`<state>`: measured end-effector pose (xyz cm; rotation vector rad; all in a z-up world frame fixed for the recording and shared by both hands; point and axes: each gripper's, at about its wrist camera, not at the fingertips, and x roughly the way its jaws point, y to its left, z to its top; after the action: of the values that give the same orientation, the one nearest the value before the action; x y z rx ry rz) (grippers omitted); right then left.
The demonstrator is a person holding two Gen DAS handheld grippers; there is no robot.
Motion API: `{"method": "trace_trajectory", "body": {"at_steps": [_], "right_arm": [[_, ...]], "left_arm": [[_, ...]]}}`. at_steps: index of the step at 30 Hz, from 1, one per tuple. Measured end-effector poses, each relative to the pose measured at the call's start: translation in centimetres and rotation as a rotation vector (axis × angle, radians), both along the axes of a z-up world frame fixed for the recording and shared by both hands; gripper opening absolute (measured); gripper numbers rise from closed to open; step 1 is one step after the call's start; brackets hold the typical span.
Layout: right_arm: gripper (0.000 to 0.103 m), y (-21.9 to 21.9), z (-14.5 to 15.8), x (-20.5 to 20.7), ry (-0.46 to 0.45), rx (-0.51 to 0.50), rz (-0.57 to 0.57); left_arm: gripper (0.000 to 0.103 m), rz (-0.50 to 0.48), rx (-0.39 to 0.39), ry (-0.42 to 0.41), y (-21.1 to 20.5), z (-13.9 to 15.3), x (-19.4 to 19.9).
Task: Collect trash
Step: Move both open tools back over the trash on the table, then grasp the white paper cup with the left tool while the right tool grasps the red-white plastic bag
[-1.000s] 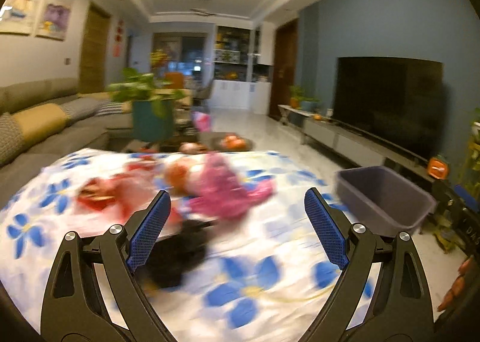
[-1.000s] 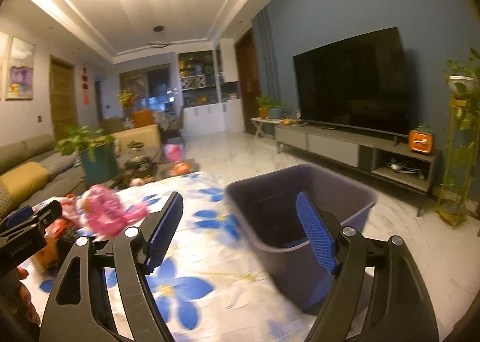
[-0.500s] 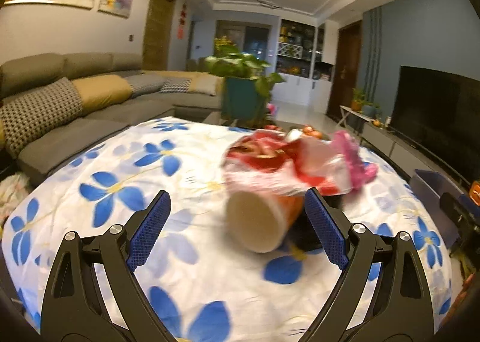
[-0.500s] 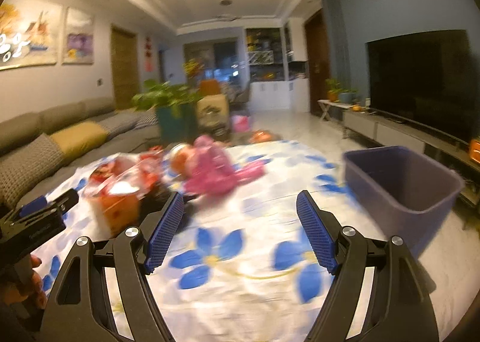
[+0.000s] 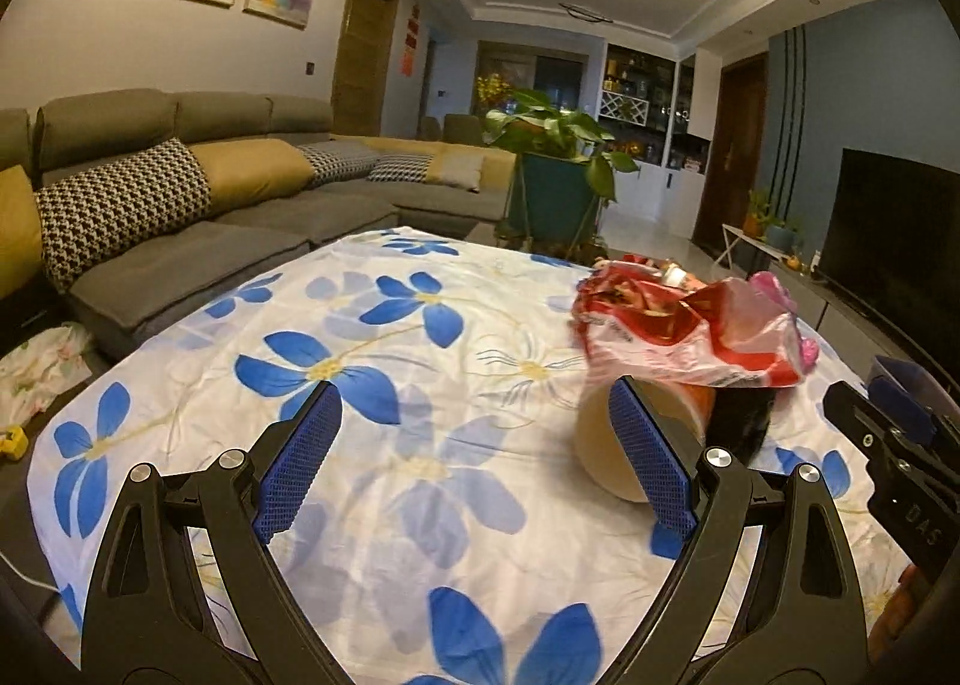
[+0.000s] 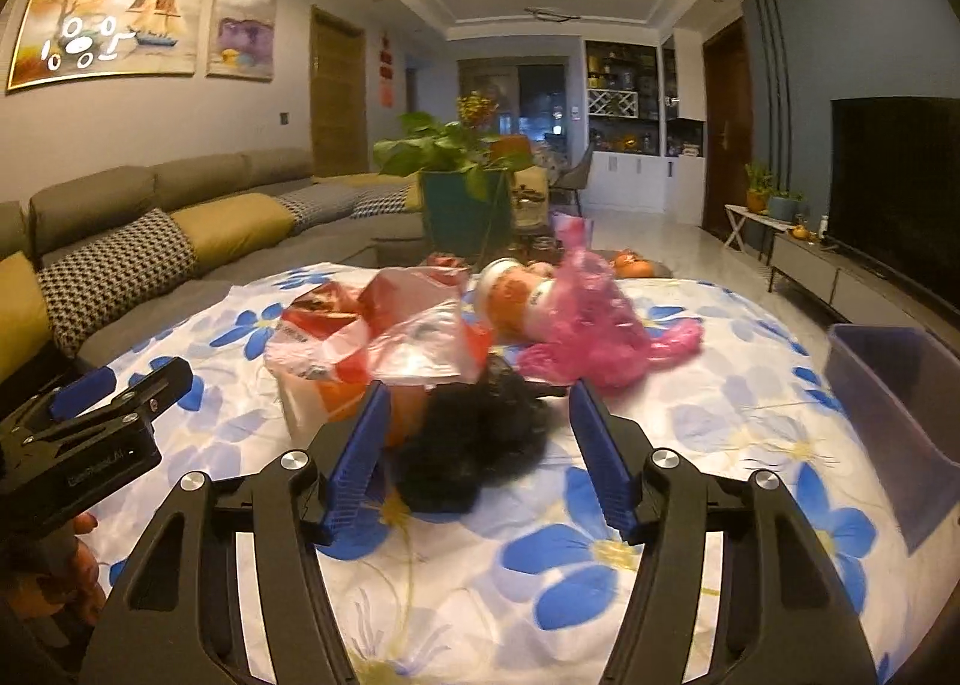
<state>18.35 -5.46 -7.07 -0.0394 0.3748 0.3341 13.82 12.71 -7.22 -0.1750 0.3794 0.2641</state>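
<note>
Blue-padded right gripper (image 6: 474, 445) has just been narrowing its jaws; they bracket the black crumpled wad (image 6: 474, 445) but the pads aren't pressing it yet, so nothing is held. A second ago this gripper faced the grey bin (image 6: 894, 415); now it is swung back onto the pile. Left gripper (image 5: 474, 454) stands spread and empty, with its right pad just beside the tipped paper cup (image 5: 624, 445), which half a second ago sat between its pads. Cup lies under the red-and-white plastic bag (image 6: 384, 331); pink bag (image 6: 600, 331) and orange-labelled bottle (image 6: 516, 298) lie behind, toward the tablecloth's (image 6: 600, 565) far edge. Bin sits off its right edge. Judgement: next pick is the black wad; most of the trash is still uncollected.
</note>
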Motion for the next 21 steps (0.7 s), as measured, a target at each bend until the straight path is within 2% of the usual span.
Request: {"method": "trace_trajectory", "body": {"at_steps": [7, 11, 17, 21], "right_arm": [[0.062, 1.5, -0.5, 1.3, 0.002, -0.051, 0.013], [0.062, 0.7, -0.2, 1.4, 0.057, 0.032, 0.047], [0.062, -0.5, 1.2, 1.4, 0.052, 0.091, 0.044], [0.062, 0.5, 1.7, 3.0, 0.047, 0.092, 0.038]], "left_arm": [[0.089, -0.008, -0.032, 0.010, 1.1, -0.6, 0.1], [0.089, -0.014, -0.033, 0.011, 1.3, -0.7, 0.0], [0.089, -0.022, -0.037, -0.001, 1.3, -0.5, -0.1], [0.089, -0.032, -0.032, 0.003, 1.0, -0.6, 0.1]]}}
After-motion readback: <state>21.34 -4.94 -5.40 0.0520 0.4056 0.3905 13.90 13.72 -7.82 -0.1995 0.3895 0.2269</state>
